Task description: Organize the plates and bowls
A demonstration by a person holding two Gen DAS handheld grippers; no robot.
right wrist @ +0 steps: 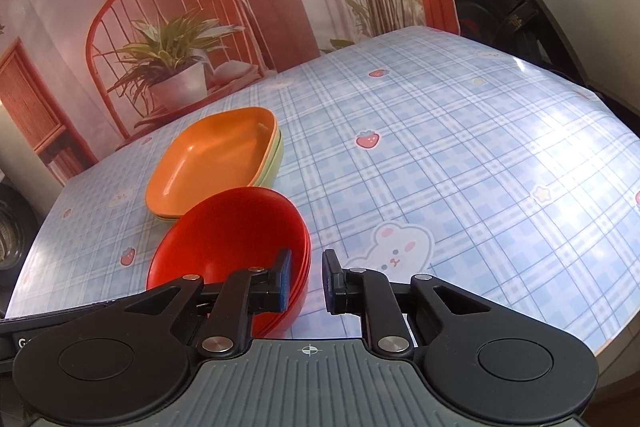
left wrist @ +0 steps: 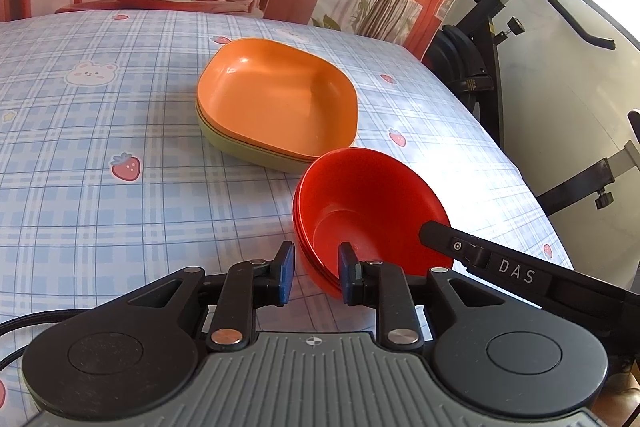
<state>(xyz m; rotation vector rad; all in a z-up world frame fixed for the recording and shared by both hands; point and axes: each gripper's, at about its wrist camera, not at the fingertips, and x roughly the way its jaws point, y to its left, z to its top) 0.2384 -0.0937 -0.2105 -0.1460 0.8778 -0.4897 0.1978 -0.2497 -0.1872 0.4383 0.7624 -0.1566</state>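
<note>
Two neat piles stand on the checked cloth of the bench (left wrist: 100, 115): an orange plate (left wrist: 276, 99) nested in a green plate (left wrist: 224, 143), and just in front of them a stack of red bowls (left wrist: 372, 203), its far rim close to the plates. The left hand-held gripper (left wrist: 316, 273) straddles the near-left rim of the bowls, one blue pad outside and one just inside the wall, with daylight showing on both sides of the rim, so it is released rather than clamped. The right hand-held gripper (right wrist: 306, 279) does the same at the opposite edge: its left pad sits inside the bowl, its right pad hangs over the cloth beside it, and there is a plain gap between them, so it too grips nothing. The bowls look settled and level on the cloth. The step in hand seems to be letting go after seating the bowls as one stack. The next move likely calls for drawing both grippers up and back clear of the rims without dragging the stack.
</note>
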